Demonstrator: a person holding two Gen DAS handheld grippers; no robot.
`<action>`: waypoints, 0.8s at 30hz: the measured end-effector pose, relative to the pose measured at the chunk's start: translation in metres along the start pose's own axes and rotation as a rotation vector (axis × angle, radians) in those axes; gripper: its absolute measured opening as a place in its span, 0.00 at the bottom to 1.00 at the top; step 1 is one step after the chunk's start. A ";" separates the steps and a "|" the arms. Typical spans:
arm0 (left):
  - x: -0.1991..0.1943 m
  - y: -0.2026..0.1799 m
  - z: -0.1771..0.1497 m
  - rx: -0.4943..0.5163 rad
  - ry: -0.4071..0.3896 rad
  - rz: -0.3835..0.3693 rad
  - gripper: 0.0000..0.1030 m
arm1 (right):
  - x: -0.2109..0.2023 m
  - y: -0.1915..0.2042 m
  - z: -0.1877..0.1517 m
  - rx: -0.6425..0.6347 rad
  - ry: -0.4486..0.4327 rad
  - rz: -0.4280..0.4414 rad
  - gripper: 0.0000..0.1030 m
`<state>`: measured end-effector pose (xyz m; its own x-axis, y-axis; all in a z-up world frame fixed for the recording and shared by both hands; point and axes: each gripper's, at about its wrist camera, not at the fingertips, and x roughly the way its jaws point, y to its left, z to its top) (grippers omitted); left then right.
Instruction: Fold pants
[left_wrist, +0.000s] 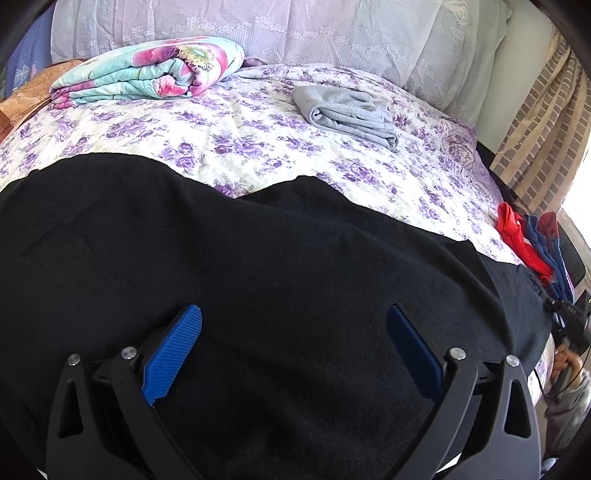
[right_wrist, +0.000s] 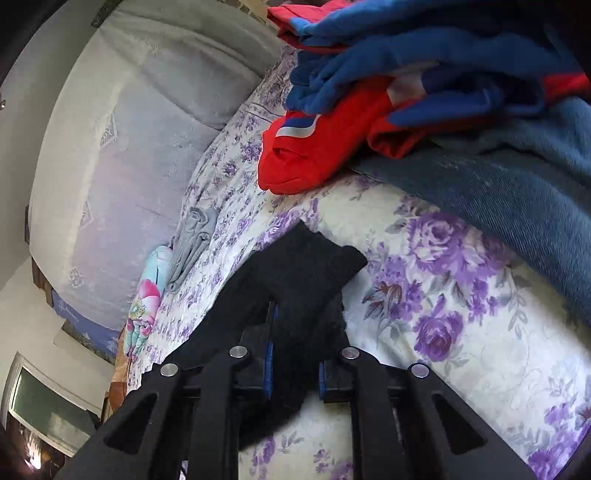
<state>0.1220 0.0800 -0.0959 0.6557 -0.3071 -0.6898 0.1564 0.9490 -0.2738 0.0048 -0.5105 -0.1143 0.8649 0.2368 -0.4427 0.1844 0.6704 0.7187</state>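
Black pants lie spread across the near side of a bed with a purple-flowered cover. My left gripper hovers just above the middle of the pants, its blue pads wide apart and open, with nothing pinched. In the right wrist view, one end of the black pants bunches up between the fingers of my right gripper. Its jaws stand narrow and are shut on that fabric. The end beyond the fingers lies on the cover.
A folded grey garment and a rolled floral quilt lie farther back on the bed. Red and blue clothes sit piled on blue denim near the right gripper. Lace-covered pillows line the head of the bed.
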 end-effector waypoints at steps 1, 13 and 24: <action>-0.003 -0.001 0.000 -0.018 -0.002 -0.008 0.95 | -0.001 0.006 0.000 -0.036 -0.015 -0.025 0.15; 0.034 -0.141 0.005 0.220 0.162 -0.295 0.95 | 0.000 0.004 -0.004 -0.043 -0.013 -0.046 0.16; 0.031 -0.139 0.011 0.282 0.081 -0.131 0.96 | -0.040 0.018 -0.001 -0.067 -0.154 -0.189 0.60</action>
<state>0.1291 -0.0610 -0.0718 0.5575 -0.4217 -0.7151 0.4416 0.8800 -0.1747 -0.0267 -0.5068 -0.0847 0.8798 -0.0038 -0.4753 0.3227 0.7391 0.5913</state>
